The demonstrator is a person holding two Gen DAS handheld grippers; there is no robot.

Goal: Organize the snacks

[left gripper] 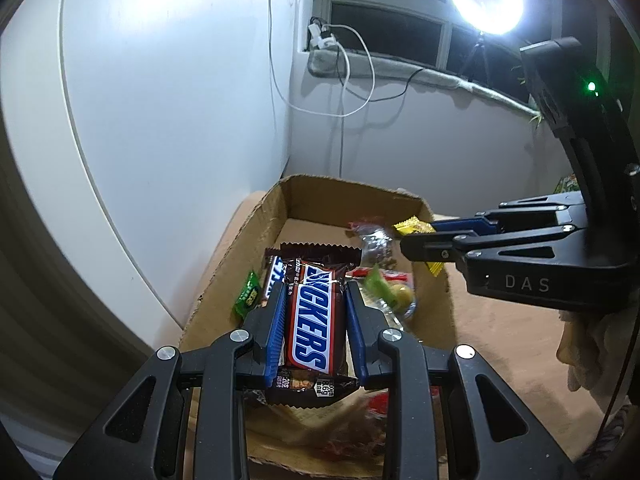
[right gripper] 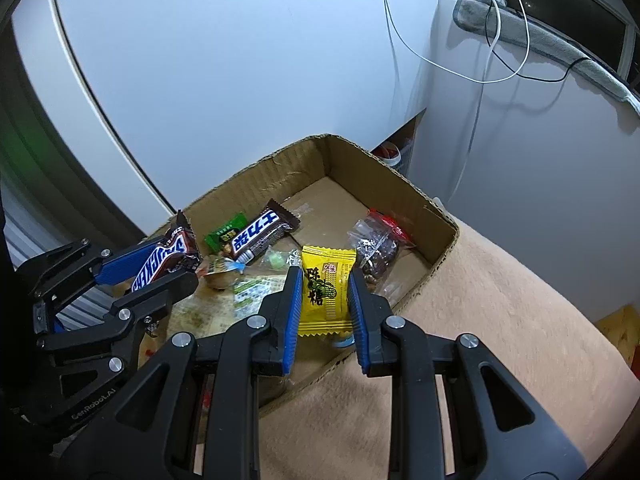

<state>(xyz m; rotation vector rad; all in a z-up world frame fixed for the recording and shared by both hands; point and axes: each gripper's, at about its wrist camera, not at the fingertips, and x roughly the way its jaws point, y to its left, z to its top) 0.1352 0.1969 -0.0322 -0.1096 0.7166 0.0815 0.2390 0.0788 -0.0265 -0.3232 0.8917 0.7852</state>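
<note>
Left gripper [left gripper: 316, 320]: black frame, blue ribbed pads clenched on the long edges of a brown Snickers bar in glossy wrapper [left gripper: 310, 316], held lengthwise above the near end of the box.
Right gripper [right gripper: 325, 304]: same build, clamped on the side edges of a small flat yellow candy sachet with black characters [right gripper: 326, 288], held over the box's near wall.
Box: shallow open brown cardboard box [right gripper: 420, 194] on a tan cloth surface [right gripper: 500, 320]; it already holds loose snacks.
Box contents: second brown chocolate bar with blue-and-white label [right gripper: 260, 234], small green sachet [right gripper: 226, 234], clear bag of dark pieces with red top [right gripper: 376, 246].
Handling, bar: judged light and fairly stiff; slick film may slide, so a grip mid-length across the width suits it.
Handling, sachet: judged very light and limp; crinkly film, best pinched across its body, not the crimped ends.
Hard to read: items under the left gripper are blurred; a round pale-lidded piece and green-printed packet beside it cannot be identified.
Cut off: box's near corner is hidden behind the gripper frames; no hands are clearly in view.
</note>
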